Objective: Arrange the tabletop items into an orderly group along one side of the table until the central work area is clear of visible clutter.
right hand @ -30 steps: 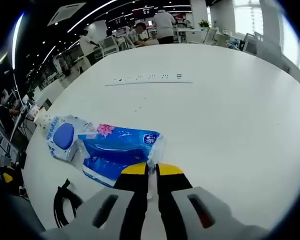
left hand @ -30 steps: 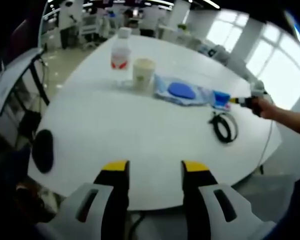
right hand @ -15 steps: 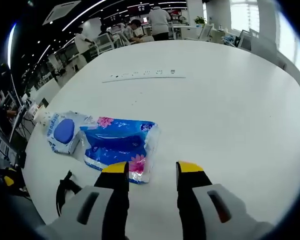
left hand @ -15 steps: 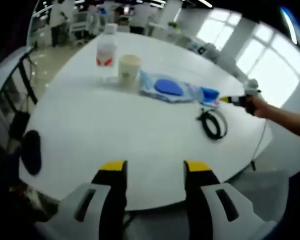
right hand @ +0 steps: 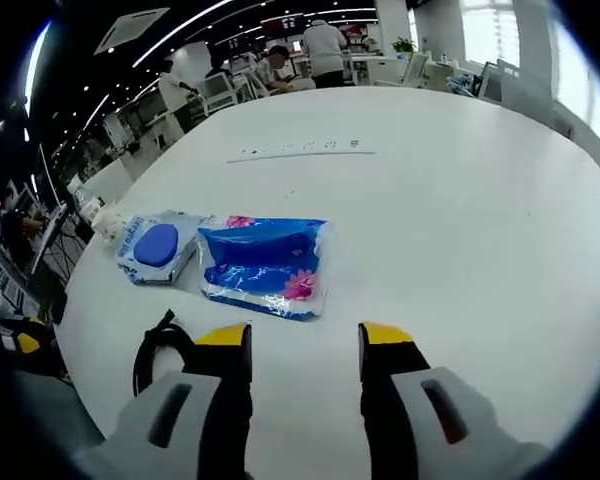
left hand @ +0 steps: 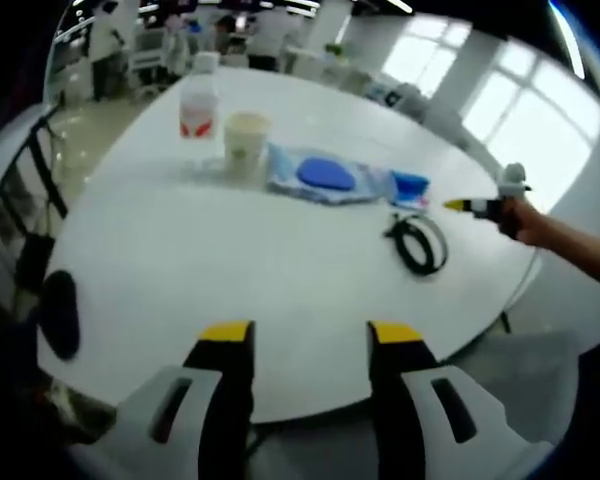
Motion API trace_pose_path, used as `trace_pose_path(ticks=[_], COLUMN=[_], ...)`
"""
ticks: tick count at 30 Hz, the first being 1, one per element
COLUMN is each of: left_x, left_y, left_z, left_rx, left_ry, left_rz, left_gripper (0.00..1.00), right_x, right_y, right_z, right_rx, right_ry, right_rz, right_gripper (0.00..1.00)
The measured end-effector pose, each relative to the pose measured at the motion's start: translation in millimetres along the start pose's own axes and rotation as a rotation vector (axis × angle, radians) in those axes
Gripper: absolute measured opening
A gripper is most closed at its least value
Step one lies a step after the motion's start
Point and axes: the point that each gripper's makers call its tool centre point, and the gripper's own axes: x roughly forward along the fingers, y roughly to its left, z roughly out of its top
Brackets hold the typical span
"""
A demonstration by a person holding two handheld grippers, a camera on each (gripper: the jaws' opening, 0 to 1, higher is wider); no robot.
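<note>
Bright window glare, soft fisheye blur

Items in a row along the table's far side

In the left gripper view, bottle [left hand: 198, 104], cup [left hand: 245, 138], wipes pack [left hand: 323, 178] and tissue pack [left hand: 410, 187] line up left to right on the table [left hand: 230, 270]; the coiled cable [left hand: 418, 243] lies nearer, before the tissue pack.
</note>
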Motion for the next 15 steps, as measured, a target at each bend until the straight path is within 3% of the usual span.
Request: trace_pose_path(ticks=[8,15], left_x=[-3,-1], left_y=[-4.1,-7.0], left_z=[5.1,6.1], left_rx=[0.032,0.04], left_ry=[-0.029,-0.031], left_rz=[-0.018,-0.027], left_gripper=[0.42,0.42], right_x=[-16,-13], right_y=[18,36], right_z=[-8.9,-15.8], right_rx=[-0.013,-0.006], right_ry=[-0.001,0.003], right_rz=[0.021,0.048], right_gripper=[0.44,0.43])
